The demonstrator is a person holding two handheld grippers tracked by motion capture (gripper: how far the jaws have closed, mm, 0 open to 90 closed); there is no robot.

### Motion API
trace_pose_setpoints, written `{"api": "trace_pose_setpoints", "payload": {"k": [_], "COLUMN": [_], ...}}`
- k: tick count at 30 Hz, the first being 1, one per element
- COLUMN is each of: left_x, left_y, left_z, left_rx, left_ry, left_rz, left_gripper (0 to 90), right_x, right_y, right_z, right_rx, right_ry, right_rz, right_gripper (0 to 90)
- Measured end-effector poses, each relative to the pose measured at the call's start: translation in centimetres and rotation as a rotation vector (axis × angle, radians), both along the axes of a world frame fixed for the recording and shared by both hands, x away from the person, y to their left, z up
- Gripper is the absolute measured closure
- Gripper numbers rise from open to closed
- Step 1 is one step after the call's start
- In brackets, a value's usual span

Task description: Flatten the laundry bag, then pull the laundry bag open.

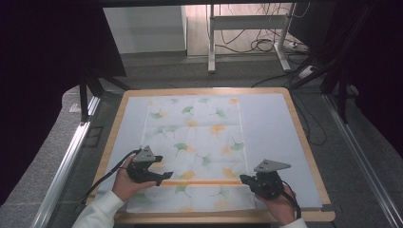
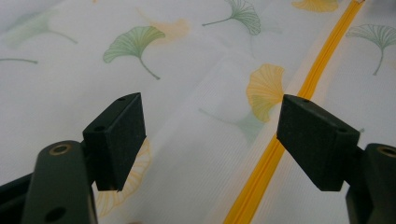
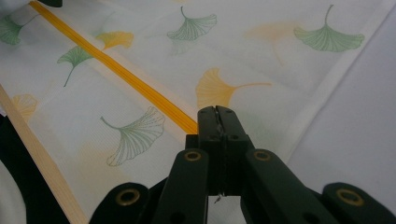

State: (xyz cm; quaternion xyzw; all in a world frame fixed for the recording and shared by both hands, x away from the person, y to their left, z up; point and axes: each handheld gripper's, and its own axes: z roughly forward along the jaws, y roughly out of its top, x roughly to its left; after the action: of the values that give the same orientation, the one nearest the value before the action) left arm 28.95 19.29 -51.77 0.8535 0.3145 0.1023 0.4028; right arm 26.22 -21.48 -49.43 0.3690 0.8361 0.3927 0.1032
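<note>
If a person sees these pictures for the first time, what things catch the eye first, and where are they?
First the cloth, white with green and yellow ginkgo leaves, spread flat in the middle of the table. Next the orange stripe running across the cloth near the person's edge. The left gripper with open jaws and the right gripper with shut jaws sit at the two ends of that stripe.

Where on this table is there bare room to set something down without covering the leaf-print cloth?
Two plain white strips flank the leaf-print cloth: a wide one between its right edge and the table's wooden rim, a narrower one on the left. It is crowded along the near edge, where the left gripper and right gripper work by the orange stripe.
</note>
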Motion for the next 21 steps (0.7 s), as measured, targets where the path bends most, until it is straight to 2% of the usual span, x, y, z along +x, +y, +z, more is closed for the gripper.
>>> {"api": "trace_pose_setpoints", "payload": {"k": [7, 16, 17, 18, 21], "left_x": [0.1, 0.3, 0.4, 0.5, 0.4], "left_y": [-1.1, -4.0, -4.6, -4.8, -5.4], "left_z": [0.2, 0.0, 0.0, 0.0, 0.1], "left_rx": [0.004, 0.024, -0.018, -0.024, 0.011], "left_ry": [0.001, 0.015, 0.044, 0.059, 0.031], "left_rz": [-0.026, -0.085, -0.101, -0.111, -0.11], "left_gripper": [23.8, 23.9, 24.0, 24.0, 23.9], "right_x": [-0.7, -1.4, -1.5, -1.6, -1.8], "right_y": [0.0, -0.5, -0.6, -0.6, -0.8], "right_z": [-0.3, -0.5, -0.5, -0.5, -0.6], "right_rx": [0.001, 0.004, 0.006, 0.008, 0.008], "right_ry": [0.003, 0.003, 0.004, 0.004, 0.0], "right_rz": [-0.004, -0.016, -0.018, -0.018, -0.021], "right_gripper": [89.1, 89.1, 89.1, 89.0, 89.1]}}
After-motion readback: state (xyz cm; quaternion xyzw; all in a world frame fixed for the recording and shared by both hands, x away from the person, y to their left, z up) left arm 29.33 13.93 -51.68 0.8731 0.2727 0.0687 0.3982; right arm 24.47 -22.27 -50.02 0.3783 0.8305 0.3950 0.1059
